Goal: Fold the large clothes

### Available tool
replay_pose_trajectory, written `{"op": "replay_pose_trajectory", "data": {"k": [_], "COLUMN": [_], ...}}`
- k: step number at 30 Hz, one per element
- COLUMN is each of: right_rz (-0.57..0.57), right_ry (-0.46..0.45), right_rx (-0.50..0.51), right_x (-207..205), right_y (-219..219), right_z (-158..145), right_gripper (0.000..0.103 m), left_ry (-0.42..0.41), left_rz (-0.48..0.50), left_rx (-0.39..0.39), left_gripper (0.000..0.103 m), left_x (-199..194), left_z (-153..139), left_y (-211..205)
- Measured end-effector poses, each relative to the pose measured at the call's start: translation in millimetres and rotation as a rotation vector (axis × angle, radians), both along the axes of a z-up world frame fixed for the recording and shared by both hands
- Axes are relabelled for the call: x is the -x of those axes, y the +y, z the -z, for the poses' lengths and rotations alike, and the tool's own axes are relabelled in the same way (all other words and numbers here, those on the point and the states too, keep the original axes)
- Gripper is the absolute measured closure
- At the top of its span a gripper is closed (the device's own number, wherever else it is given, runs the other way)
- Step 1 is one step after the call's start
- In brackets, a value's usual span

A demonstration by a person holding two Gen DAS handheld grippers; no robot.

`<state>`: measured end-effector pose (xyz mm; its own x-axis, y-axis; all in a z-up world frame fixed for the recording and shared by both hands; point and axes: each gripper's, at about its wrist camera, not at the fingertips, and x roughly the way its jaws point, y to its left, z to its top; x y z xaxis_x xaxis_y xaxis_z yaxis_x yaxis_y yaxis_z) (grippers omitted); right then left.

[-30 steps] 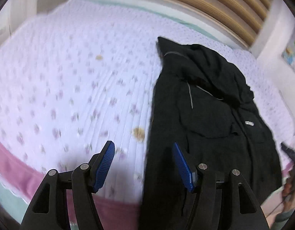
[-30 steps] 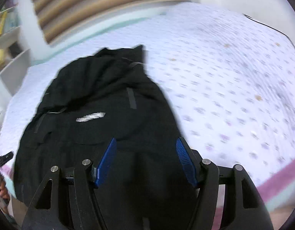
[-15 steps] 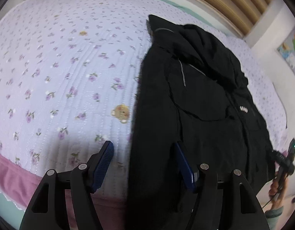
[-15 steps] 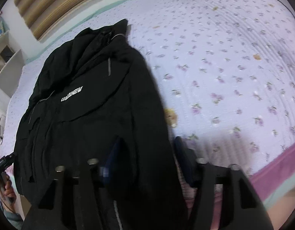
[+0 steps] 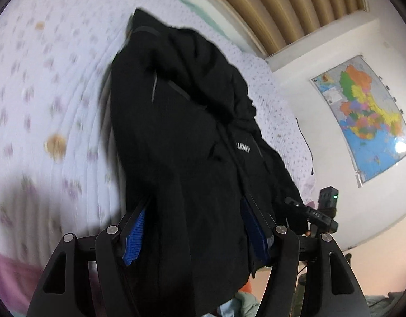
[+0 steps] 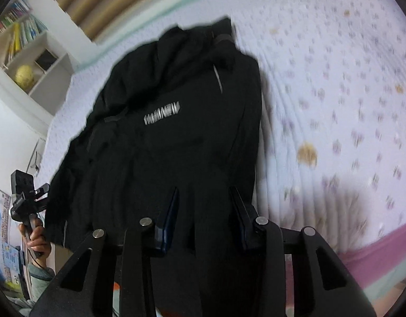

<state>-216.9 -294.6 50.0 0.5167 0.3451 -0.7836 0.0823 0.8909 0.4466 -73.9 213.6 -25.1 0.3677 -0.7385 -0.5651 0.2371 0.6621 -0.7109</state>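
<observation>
A large black jacket (image 5: 182, 132) lies lengthwise on a lavender flowered quilt (image 5: 44, 79), collar at the far end and hem toward me. Its near hem fills the space between the wide-standing jaws of my left gripper (image 5: 195, 232), whose blue pads (image 5: 134, 235) do not visibly press it. In the right wrist view the jacket (image 6: 163, 145) shows a pale chest logo (image 6: 162, 116). My right gripper (image 6: 204, 211) is low over the hem and its jaws are closing, with a ridge of black cloth between them.
The quilt (image 6: 335, 79) ends in a pink border (image 6: 374, 251) at the near bed edge. A hand holds a black device (image 5: 319, 211) by the jacket's side edge. A wall map (image 5: 366, 121), a bookshelf (image 6: 26, 52) and a slatted headboard (image 5: 282, 5) surround the bed.
Both grippers have come in over the jacket's near hem, so black cloth now sits between both pairs of jaws. The right jaws have narrowed. The left jaws keep their width.
</observation>
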Motion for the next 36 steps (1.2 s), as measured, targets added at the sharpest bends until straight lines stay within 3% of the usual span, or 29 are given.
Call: {"op": "replay_pose_trajectory", "data": {"k": [6,11,13,14,19,24,29,36], "right_rz": [-0.079,-0.068,-0.021,-0.010,-0.012,0.011,0.081,0.124], "right_ry": [0.030,0.064,0.034,0.022,-0.104,-0.198,-0.271,-0.317], "right_rx": [0.058,0.096,0.106,0.111,0.109,0.010,-0.028,0.029], "right_x": [39.3,61.4,61.3,59.5,58.7,37.5,-0.5,-90.8], "right_y": [13.8,15.9,12.3,12.1,8.5,-12.8,-37.0,-37.4], "right_z": [-1.6,7.8,3.9,-1.1,-47.2,-86.2,-121.0,-158.2], "right_gripper": [0.060,0.063,0.087,0.088,0.089,0.089,0.089,0.089], "left_ry": [0.008,0.006,-0.003,-0.005,-0.107,-0.180,-0.253,-0.301], "left_rz": [0.043,0.008,-0.028,-0.036,-0.063,-0.077,-0.129,-0.219], "left_rx": [-0.037,-0.176,-0.234,-0.256,-0.209,-0.046,-0.037,-0.053], "left_gripper": [0.036,0.037,0.066,0.092,0.092,0.092,0.092,0.091], "left_x": [48.6,74.6,72.9,70.2,71.5,52.6,9.9,-74.9], "left_z": [16.5,28.0,28.0,25.5,-15.3,-56.2,-95.9,-134.5], "left_y": [8.3,15.9,8.5,6.5,10.2,31.2,31.8,8.5]}}
